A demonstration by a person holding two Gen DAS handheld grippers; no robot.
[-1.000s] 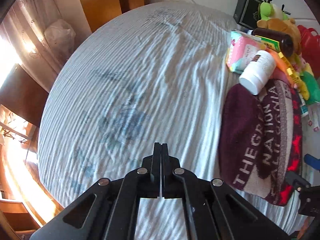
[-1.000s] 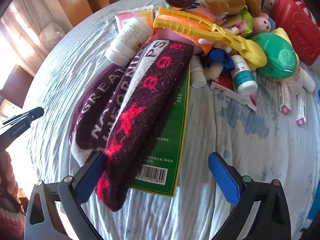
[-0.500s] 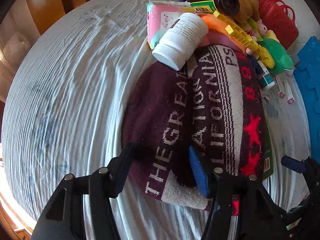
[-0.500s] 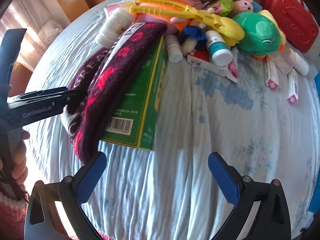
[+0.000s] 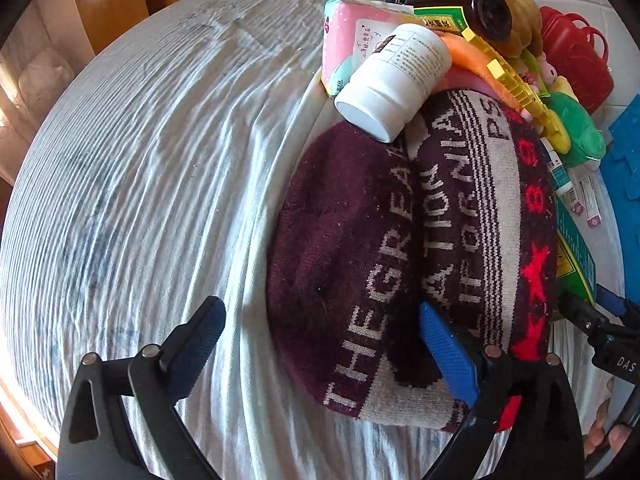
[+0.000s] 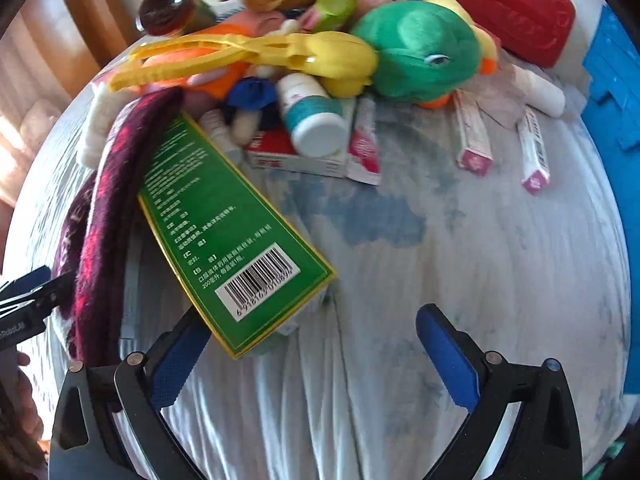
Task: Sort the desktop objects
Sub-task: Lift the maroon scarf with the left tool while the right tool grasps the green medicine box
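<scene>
We have the table (image 5: 132, 168) under a wrinkled pale cloth, bare on its left half, with everything heaped toward the far right edge. That loose cloth is our first worry — if a claw drags low across it, it could bunch and shift the whole heap.

Next in size is the maroon knitted hat (image 5: 400, 248), lying at the near end of the pile. Our left claw (image 5: 320, 344) is spread wide around its near left part, one blue pad over the knit and the other over bare cloth, holding nothing. The hat lies over a green box (image 6: 224, 224) and touches a white bottle (image 5: 396, 80) resting on its far edge. If we pull the hat out, the bottle will likely roll off toward the table's left side, and the box may slide with it.

Our right claw (image 6: 316, 356) is also wide and holds nothing, its left pad just under the near corner of the green box. Closing there risks pinching only a corner — the box could twist free or nudge the small tubes (image 6: 472, 136) and the teal-banded bottle (image 6: 312, 116) behind it.
</scene>
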